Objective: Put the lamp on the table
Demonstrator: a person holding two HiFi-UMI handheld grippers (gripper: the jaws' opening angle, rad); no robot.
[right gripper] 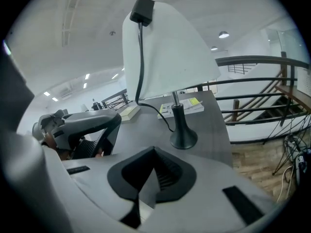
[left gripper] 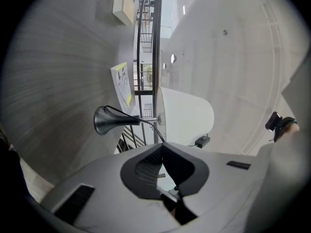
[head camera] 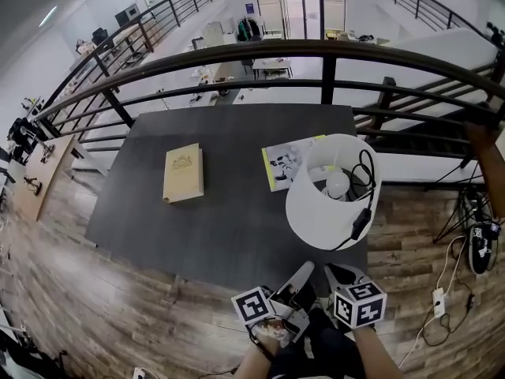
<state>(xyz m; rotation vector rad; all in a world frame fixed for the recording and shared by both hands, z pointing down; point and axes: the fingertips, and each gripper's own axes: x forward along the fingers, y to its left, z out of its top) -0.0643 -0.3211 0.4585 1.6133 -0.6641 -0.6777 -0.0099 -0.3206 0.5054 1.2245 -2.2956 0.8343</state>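
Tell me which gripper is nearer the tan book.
Left. The left gripper sits at the table's near edge, right of the tan book; the right gripper is farther right, by the lamp.

Tan book [head camera: 183,173] lying flat, yellow-edged magazine [head camera: 286,163] to its right, dark railing [head camera: 328,69] behind, plank floor [head camera: 142,322].

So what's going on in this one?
A person holds a gripper in each hand at the near edge of the dark table. The lamp stands upright on it, toward the front right, touched by neither. The left gripper and the right gripper both have their jaws shut on nothing. A book and a booklet lie further back.
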